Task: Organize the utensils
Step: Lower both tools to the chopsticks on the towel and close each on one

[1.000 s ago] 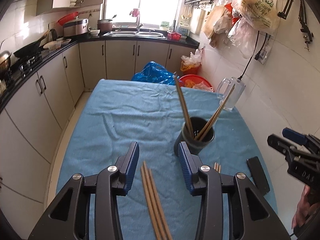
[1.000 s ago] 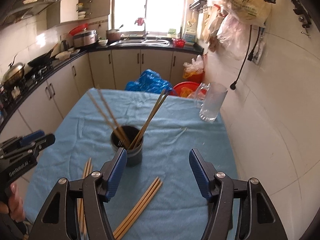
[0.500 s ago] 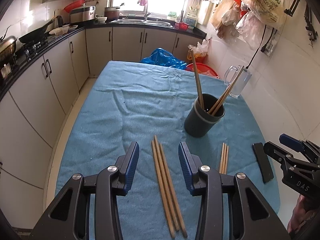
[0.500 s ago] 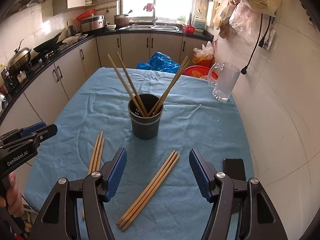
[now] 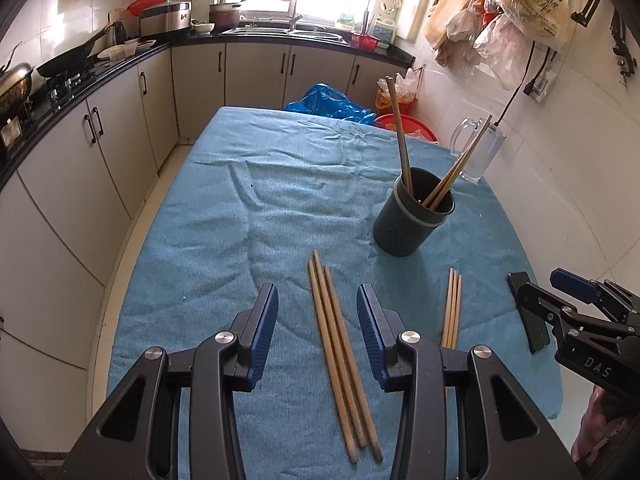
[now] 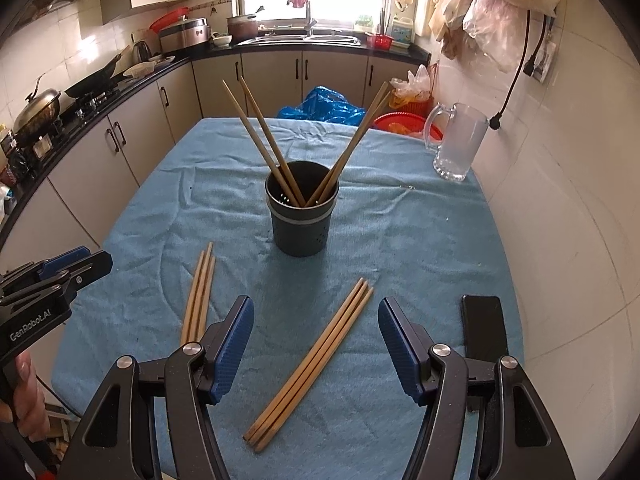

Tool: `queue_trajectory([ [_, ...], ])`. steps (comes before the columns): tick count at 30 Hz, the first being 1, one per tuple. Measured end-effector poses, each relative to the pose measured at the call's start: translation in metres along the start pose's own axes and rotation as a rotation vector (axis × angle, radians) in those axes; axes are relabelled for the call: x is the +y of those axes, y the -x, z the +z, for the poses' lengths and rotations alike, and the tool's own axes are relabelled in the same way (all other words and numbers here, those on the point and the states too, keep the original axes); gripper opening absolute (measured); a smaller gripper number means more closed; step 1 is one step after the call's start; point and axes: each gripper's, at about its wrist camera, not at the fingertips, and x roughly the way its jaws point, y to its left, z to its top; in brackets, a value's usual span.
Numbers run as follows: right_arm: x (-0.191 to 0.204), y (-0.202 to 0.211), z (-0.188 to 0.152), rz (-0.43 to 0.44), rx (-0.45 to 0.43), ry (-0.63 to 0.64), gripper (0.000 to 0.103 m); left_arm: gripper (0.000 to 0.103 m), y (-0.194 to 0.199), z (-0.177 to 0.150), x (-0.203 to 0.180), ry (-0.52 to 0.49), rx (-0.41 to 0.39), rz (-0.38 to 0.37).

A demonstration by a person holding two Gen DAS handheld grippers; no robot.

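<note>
Blue cloth (image 6: 420,240) covers the table in a kitchen with grey cabinets (image 5: 120,128). Nearest, the left claw (image 5: 317,330) is spread wide and holds nothing; three loose chopsticks (image 5: 340,352) lie on the cloth between its fingers. The right claw (image 6: 316,344) is also spread and empty, above a second bundle of three chopsticks (image 6: 312,364) that lies slanted. A black phone (image 6: 484,324) lies just beside its right finger. Farther on, the dark utensil holder (image 6: 301,216) stands upright near the middle of the table, with four chopsticks leaning inside it. Behind, a glass mug (image 6: 458,144) stands at the right edge, well apart from the holder.
</note>
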Motion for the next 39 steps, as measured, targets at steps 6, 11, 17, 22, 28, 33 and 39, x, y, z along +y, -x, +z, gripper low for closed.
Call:
queue_trajectory([
  [6, -0.001, -0.009, -0.004, 0.005, 0.032, -0.003, 0.069, 0.039, -0.006, -0.003, 0.001, 0.012, 0.018, 0.001],
  [11, -0.001, -0.011, -0.005, 0.007, 0.042, 0.0, 0.069, 0.039, -0.007, -0.005, -0.001, 0.013, 0.023, 0.001],
  [17, -0.003, -0.015, -0.006, 0.013, 0.053, 0.005, 0.069, 0.039, -0.012, -0.007, -0.002, 0.014, 0.034, 0.004],
  [22, -0.027, -0.036, -0.009, 0.129, 0.124, -0.114, 0.069, 0.039, -0.022, -0.012, 0.006, 0.047, 0.084, 0.001],
  [28, -0.088, -0.083, -0.027, 0.233, 0.267, -0.404, 0.046, 0.039, -0.038, -0.024, 0.026, 0.129, 0.171, -0.007],
  [33, -0.108, -0.113, -0.032, 0.261, 0.33, -0.493, 0.036, 0.039, -0.041, -0.029, 0.032, 0.157, 0.195, -0.006],
  [39, -0.1, -0.141, -0.023, 0.236, 0.38, -0.481, 0.024, 0.039, -0.041, -0.032, 0.031, 0.154, 0.2, 0.0],
])
